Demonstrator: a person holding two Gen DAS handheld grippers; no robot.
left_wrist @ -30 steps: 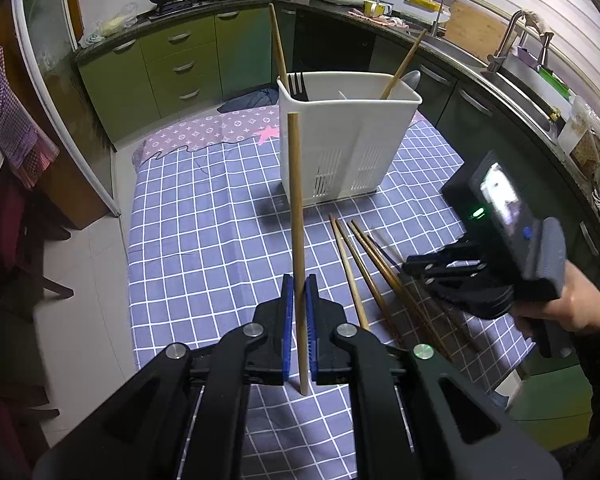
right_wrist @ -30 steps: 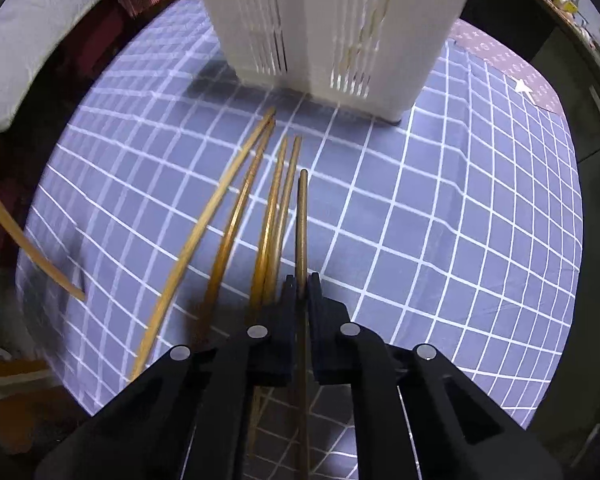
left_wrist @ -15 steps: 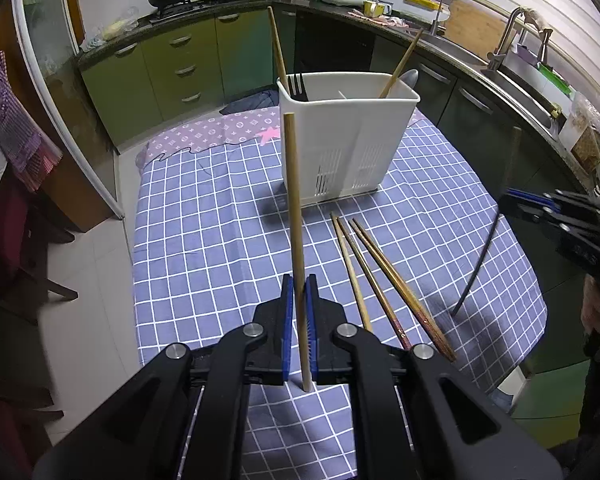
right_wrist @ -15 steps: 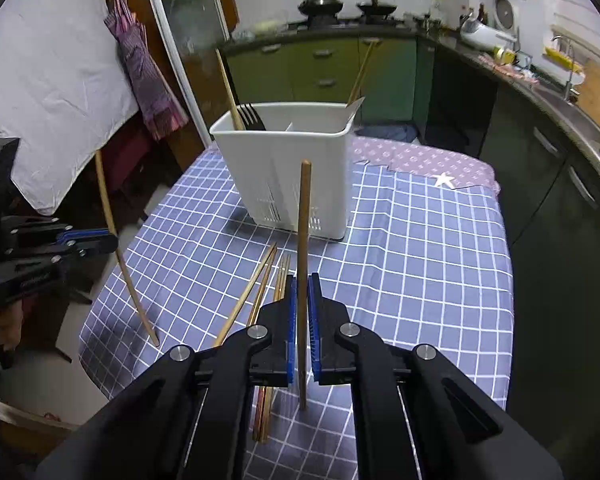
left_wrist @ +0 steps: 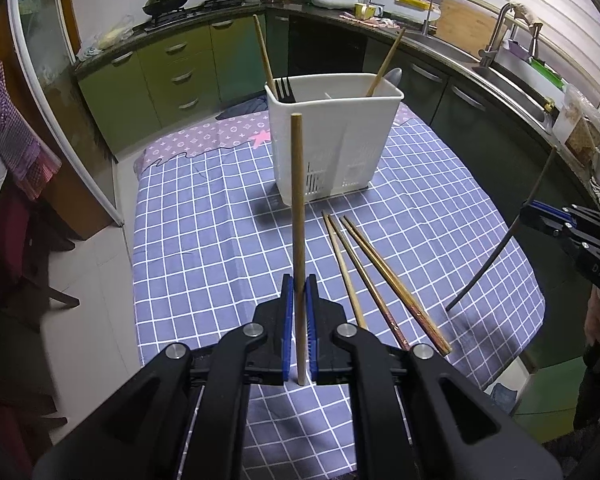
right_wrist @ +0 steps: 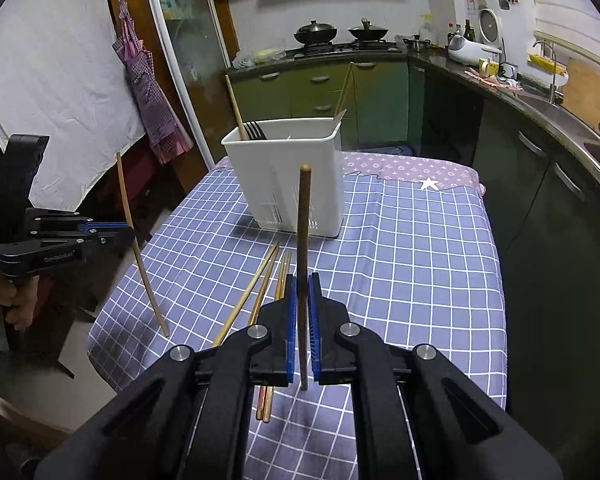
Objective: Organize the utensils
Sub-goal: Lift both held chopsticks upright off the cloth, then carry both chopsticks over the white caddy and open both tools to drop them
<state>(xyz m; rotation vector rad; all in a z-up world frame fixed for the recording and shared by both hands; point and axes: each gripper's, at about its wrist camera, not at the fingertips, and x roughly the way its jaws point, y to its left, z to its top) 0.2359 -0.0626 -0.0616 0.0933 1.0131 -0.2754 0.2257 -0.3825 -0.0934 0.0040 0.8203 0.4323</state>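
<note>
Currently, left gripper (left_wrist: 299, 300) clamps a light chopstick (left_wrist: 298, 216); right gripper (right_wrist: 302, 300) clamps a dark chopstick (right_wrist: 303, 248). White utensil caddy (left_wrist: 336, 148) stands at 12 o'clock; lower each chopstick vertically into one compartment.

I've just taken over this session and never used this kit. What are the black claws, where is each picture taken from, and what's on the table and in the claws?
There is no robot: a person holds a two-finger gripper in each hand, with a camera on each looking along its fingers.

One picture is from the left gripper. It is shut on a pale chopstick. The right gripper shows at that picture's right edge.

The other is from the right gripper. It is shut on a dark chopstick. The left gripper shows at its left edge.

On the checked tablecloth stands a white caddy holding a fork and some sticks. Loose chopsticks lie in front of it.
</note>
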